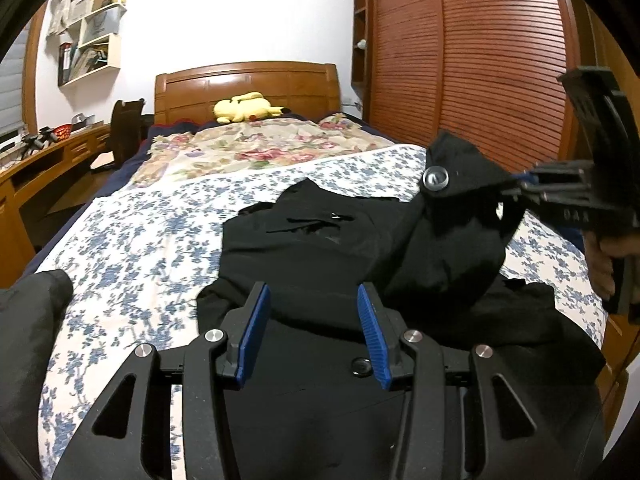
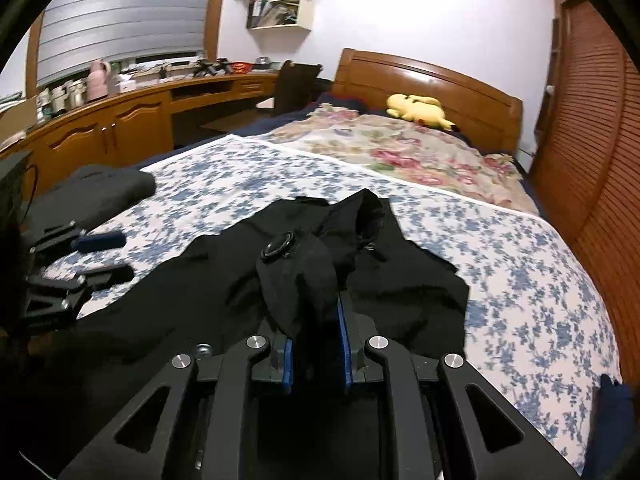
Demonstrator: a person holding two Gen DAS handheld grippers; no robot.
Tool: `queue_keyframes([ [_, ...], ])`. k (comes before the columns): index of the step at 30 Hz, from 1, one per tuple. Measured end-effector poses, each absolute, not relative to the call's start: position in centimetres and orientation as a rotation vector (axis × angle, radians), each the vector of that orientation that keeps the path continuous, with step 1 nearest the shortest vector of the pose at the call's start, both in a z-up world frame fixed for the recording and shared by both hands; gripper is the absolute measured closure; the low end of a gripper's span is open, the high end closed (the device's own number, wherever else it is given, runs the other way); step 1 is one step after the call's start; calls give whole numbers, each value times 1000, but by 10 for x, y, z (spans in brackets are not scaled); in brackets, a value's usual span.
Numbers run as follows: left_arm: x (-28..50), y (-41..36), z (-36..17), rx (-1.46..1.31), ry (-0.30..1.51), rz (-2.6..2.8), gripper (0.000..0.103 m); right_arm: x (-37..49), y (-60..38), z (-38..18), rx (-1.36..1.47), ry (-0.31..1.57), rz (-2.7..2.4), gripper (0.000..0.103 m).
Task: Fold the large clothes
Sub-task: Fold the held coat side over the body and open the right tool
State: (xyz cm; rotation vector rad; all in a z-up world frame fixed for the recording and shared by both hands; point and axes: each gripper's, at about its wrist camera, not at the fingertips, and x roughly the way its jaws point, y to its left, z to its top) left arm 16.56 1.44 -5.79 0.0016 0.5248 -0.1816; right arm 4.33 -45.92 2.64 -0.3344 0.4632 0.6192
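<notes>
A home bedroom: bed with wooden headboard, plush toy, louvred wardrobe, desk, wall shelves.

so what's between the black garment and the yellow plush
Bare bedding in both views: blue-flowered sheet, then pink floral quilt, between black garment and yellow plush.

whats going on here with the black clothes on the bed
A person with a gripper in each hand is folding a black garment on the bed. The right gripper is shut on a bunched part of it, near a button, and holds that part lifted off the bed. The left gripper is open over the near edge, gripping nothing. The rest of the garment lies rumpled, not yet folded.
</notes>
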Motion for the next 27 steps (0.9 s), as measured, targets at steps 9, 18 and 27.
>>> queue_keyframes([
  [9,162,39,-53,-32,510,-150,57,48,-449,25,-336,495,701,48],
  [18,162,45,-53,-39,511,-143,57,45,-454,33,-307,517,795,38],
  [27,161,49,-49,-46,500,-142,57,33,-466,32,-287,480,827,35],
])
